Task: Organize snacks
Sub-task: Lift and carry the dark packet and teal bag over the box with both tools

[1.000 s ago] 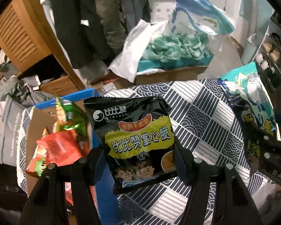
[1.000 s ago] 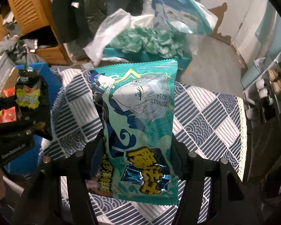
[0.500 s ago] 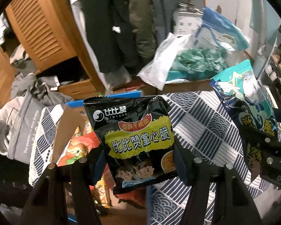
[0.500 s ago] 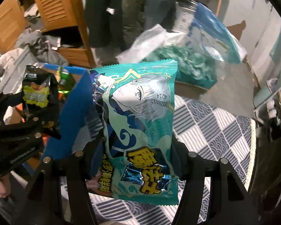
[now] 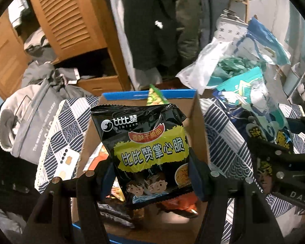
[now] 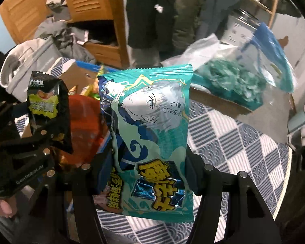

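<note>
Left gripper [image 5: 150, 174] clamps bibizan packet [image 5: 146, 148]

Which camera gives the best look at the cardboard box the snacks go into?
The left wrist view. There the cardboard box opens straight ahead below the black noodle packet, showing its blue rim, walls and snacks inside. The right wrist view catches only a corner of it, mostly hidden behind the teal packet and the left gripper.

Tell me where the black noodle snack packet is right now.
The black noodle snack packet is clamped in the left gripper, held above the open cardboard box, left of the teal packet.
</note>
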Available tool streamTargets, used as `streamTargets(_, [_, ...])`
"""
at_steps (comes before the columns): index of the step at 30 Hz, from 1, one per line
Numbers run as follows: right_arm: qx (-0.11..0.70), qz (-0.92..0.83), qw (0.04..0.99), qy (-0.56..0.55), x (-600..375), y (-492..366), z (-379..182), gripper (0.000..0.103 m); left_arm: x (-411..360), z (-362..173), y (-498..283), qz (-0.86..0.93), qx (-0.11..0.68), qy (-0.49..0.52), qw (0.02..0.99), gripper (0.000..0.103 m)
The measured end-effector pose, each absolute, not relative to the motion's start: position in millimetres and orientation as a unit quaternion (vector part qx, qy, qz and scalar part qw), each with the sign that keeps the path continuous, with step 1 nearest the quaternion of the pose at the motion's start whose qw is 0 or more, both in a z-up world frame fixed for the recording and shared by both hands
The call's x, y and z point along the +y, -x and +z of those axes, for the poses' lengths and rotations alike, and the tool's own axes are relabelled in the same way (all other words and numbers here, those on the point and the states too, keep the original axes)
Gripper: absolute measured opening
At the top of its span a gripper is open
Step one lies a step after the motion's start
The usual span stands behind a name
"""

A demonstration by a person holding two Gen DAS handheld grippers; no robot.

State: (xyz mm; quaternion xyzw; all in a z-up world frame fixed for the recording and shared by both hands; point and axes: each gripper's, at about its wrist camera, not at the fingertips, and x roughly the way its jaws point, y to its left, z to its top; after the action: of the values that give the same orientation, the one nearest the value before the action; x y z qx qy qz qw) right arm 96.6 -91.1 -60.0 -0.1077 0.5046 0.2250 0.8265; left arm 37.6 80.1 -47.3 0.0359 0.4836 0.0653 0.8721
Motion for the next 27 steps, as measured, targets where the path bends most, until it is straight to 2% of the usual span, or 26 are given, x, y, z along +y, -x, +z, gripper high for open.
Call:
streamTargets(23, [0.533, 0.292, 0.788, 0.1, 12, -121, -82, 0.063, 169, -77, -30, 0.117, 0.529, 0.046, 0.839, 0.065])
streamTargets(24, [0.531, 0.294, 0.788, 0.101, 14, -121, -82, 0.064, 171, -77, -31, 0.117, 0.531, 0.047, 0.838, 0.065])
streamTargets(27, [0.518, 0.3, 0.794, 0.103, 22, -120, -77, 0.078, 174, -78, -30, 0.117, 0.536, 0.054, 0.834, 0.07])
